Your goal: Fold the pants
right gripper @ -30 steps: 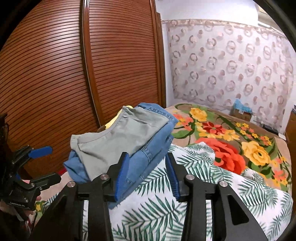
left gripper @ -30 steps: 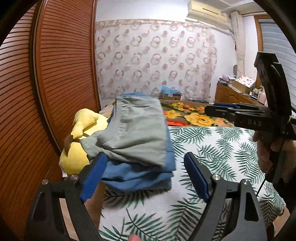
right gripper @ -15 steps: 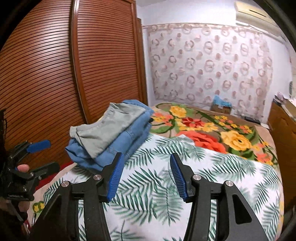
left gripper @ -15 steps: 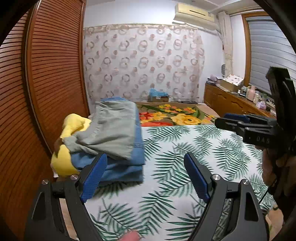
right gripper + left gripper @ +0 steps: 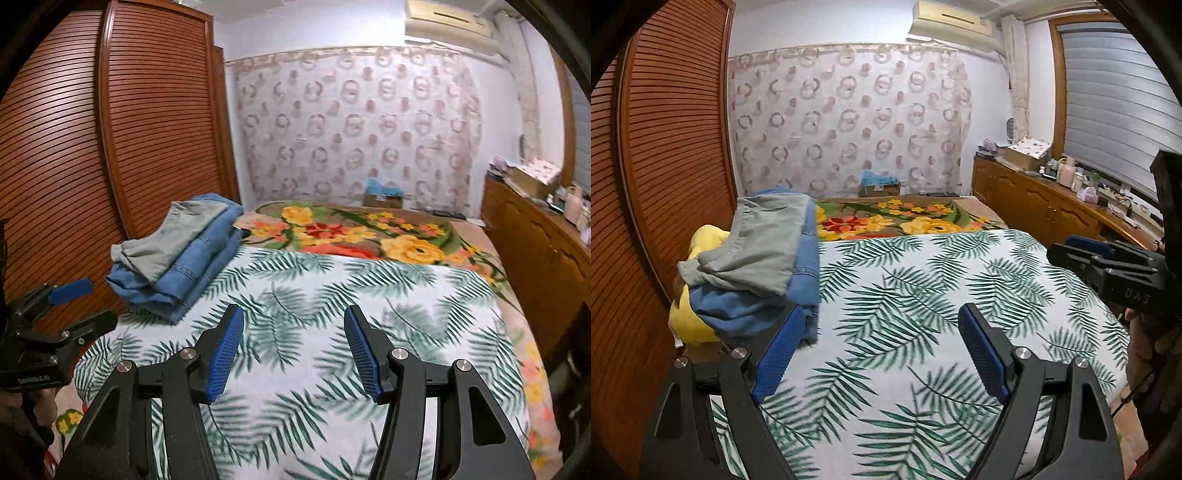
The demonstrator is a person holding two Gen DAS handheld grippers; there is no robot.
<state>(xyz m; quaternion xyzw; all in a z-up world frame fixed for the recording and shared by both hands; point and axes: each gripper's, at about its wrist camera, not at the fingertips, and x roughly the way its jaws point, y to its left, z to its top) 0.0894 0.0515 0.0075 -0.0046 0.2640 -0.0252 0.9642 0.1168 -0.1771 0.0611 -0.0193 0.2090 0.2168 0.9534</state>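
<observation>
A: Left tongs (image 5: 879, 354), lower centre of the left wrist view: what setting?

B: Spread wide. The two blue pads (image 5: 777, 356) stand far apart with only the leaf-print bedspread (image 5: 923, 280) showing between them. Nothing is gripped. The left pad overlaps the lower edge of the clothes pile in the picture, but whether it touches cannot be told.

A: Right tongs (image 5: 293, 350), lower centre of the right wrist view?

B: Partly spread and opening at this moment. Between the pads lies bare bedspread (image 5: 332, 295); nothing is held or touched.

A: Pose of each tool?

B: Both point forward and somewhat downward over the bed. In the left wrist view the right tongs enter from the right edge, held level by a hand (image 5: 1145, 332) at lower right. In the right wrist view the left tongs (image 5: 74, 306) appear at the left edge, with a hand (image 5: 33, 406) beneath, dim and only partly visible.

A: Where are the pants?

B: Folded grey pants (image 5: 764, 243) lie on top of folded blue jeans (image 5: 746, 306), at the left of the bed beside the slatted wooden wardrobe (image 5: 665, 147). In the right wrist view the pile sits at centre left, grey pants (image 5: 166, 243) over jeans (image 5: 192, 273). A yellow plush toy (image 5: 690, 321) shows under the pile's left side.

A: Beyond the bedspread?

B: A floral blanket (image 5: 351, 236), upper centre.
</observation>
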